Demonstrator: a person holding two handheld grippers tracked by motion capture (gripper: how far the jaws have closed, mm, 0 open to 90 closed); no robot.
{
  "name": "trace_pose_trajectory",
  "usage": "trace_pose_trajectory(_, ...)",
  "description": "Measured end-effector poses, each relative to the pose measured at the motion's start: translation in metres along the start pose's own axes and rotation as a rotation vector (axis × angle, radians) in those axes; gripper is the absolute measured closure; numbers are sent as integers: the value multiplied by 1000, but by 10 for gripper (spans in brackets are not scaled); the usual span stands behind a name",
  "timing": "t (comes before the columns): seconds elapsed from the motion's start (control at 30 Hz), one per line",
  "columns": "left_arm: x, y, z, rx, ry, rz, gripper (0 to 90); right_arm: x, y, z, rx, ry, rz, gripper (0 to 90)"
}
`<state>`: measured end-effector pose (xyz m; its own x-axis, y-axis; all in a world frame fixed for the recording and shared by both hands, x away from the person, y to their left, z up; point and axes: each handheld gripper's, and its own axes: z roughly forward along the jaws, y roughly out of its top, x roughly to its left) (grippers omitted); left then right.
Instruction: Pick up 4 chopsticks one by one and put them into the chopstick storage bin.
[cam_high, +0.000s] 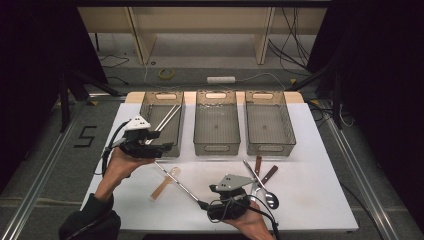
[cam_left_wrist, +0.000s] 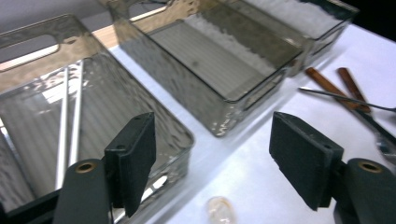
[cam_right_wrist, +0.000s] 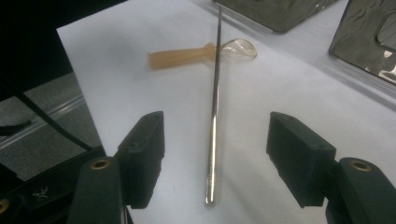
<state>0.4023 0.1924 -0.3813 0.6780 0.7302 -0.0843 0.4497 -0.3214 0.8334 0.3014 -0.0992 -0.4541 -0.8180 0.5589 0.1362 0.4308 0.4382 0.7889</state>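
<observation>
Two grippers are working over a white table (cam_high: 310, 150) carrying three smoky clear bins in a far row. Right gripper (cam_right_wrist: 212, 154), at the near edge in the high view (cam_high: 202, 204), is pointing left along a metal chopstick (cam_right_wrist: 214, 116) and is holding its jaws apart with the near end of the rod lying between them on the table, pads not touching it. Chopstick is looking thin, straight, polished silver, round in section with a blunt near tip; in the high view (cam_high: 176, 181) it is running diagonally from near the right gripper toward the left bin (cam_high: 150, 107). Its far part is crossing over a translucent amber spoon (cam_right_wrist: 187, 55), which is lying just beside it with a clear bowl. Left gripper (cam_left_wrist: 212, 163) is hovering by the near corner of the left bin, jaws standing wide and empty. Inside that bin two more metal chopsticks (cam_left_wrist: 67, 121) are lying. Right of the right gripper, brown-handled cutlery (cam_high: 262, 175) is resting.
</observation>
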Motion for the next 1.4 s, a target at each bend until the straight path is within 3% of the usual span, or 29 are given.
trace_pose_trajectory(0.07, -3, -7, -1, -15, 4, 27, 298, 0, 1, 5, 22, 2, 1, 395)
trace_pose_trajectory(0.47, -17, -38, -4, -20, -46, 20, 269, 0, 5, 27, 79, -1, -4, 486)
trace_pose_trajectory(0.73, -29, -41, -5, -32, -45, 49, 255, 2, 5, 41, 125, -10, -15, 605)
trace_pose_trajectory(0.97, -36, -53, -7, -78, -50, 17, 256, 3, 4, 49, 138, -17, -27, 665)
trace_pose_trajectory(1.4, -40, -59, -8, -63, -55, 30, 254, 2, 3, 59, 163, -29, -26, 742)
